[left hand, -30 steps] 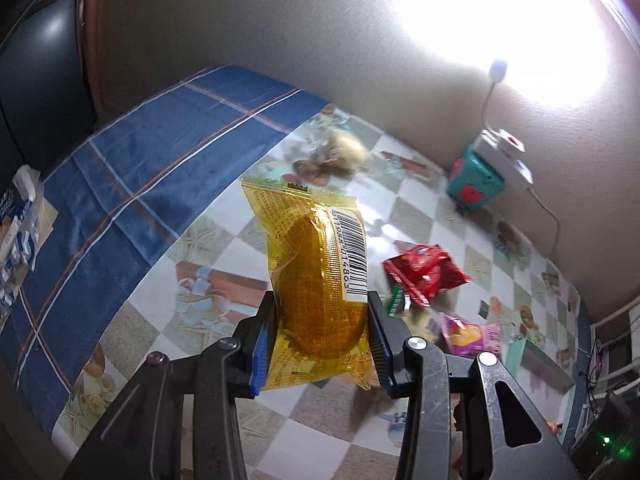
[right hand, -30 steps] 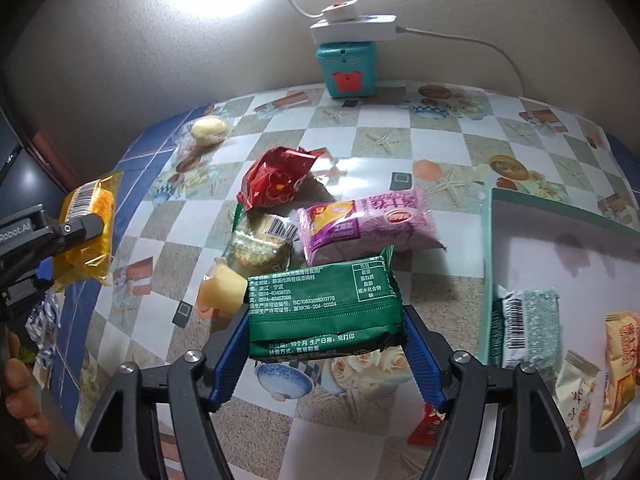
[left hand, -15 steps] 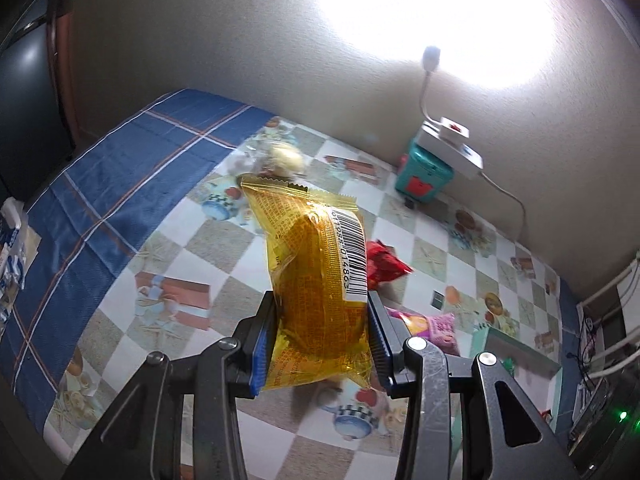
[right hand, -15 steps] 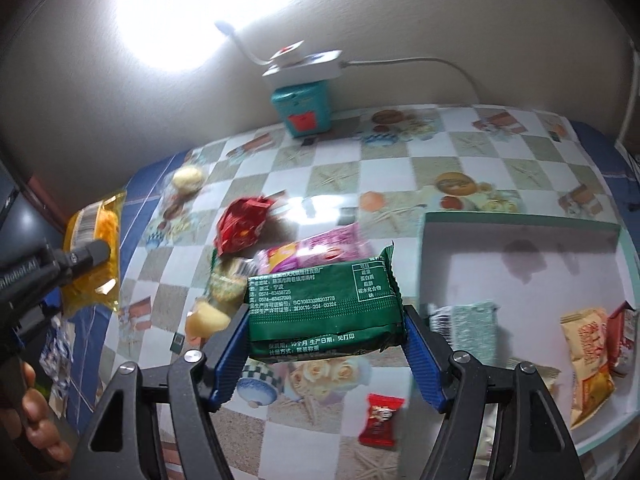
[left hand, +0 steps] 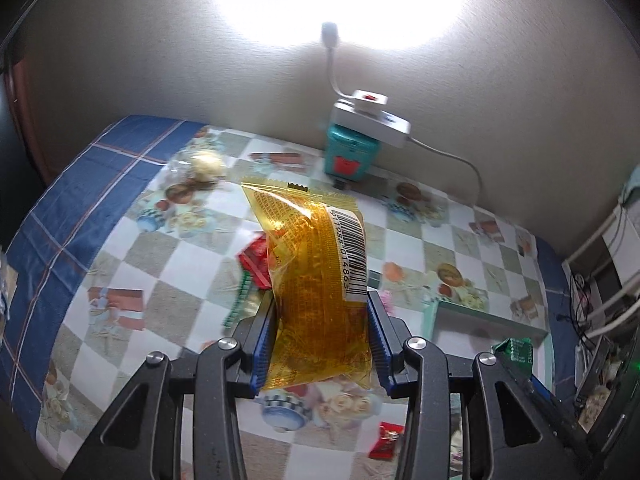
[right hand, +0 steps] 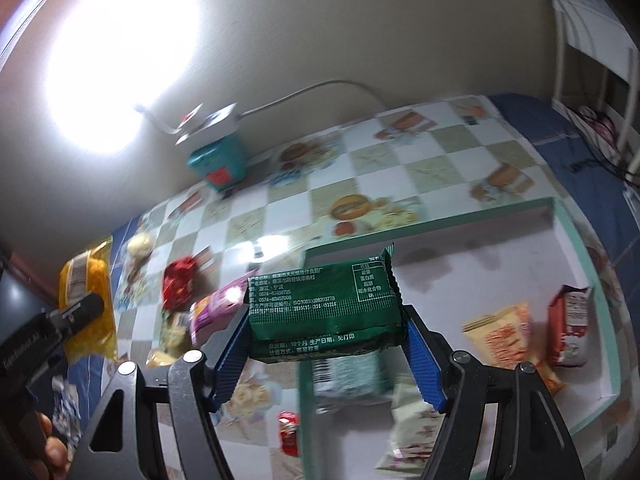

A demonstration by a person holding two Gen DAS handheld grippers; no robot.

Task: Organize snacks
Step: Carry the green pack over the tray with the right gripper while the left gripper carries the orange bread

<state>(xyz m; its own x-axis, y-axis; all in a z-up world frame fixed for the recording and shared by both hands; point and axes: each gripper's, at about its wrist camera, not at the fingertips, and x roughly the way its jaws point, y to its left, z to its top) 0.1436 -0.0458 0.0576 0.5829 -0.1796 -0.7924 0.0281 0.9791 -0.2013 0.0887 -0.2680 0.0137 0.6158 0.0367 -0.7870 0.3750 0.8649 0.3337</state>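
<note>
So the left tongs (left hand: pixel 322 344) are pinching a crinkly, see-through yellow packet (left hand: pixel 316 280) by its lower half, barcode strip running up one side, held upright in the air over the table (left hand: pixel 168 296). The right tongs (right hand: pixel 326 346) are clamped on a flat green packet (right hand: pixel 324 312), a glossy foil brick with white print and zigzag-cut ends, held level just over the near left corner of the tray (right hand: pixel 580 256).

The tray is a shallow rectangular thing, pale inside with a mint green rim. Inside it: an orange and cream pouch (right hand: pixel 500 336), a red and white bag (right hand: pixel 568 328) standing near the right wall, a silvery green packet (right hand: pixel 352 376) right under the held one, and a pale wrapper (right hand: pixel 408 428) at the near edge, pretty blurry.

Left of the tray, loose on the table: a pink packet (right hand: pixel 212 308), a crumpled red bag (right hand: pixel 180 284), a small red candy (right hand: pixel 289 432), and a round pale bun in clear wrap (right hand: pixel 138 245) farther back.

Table has a shiny checkered cloth with food prints and a blue plaid border. A teal box (left hand: pixel 350 156) sits at the beige wall with a white power strip (left hand: pixel 372 120) on top, and a lamp glares hard on the wall.
</note>
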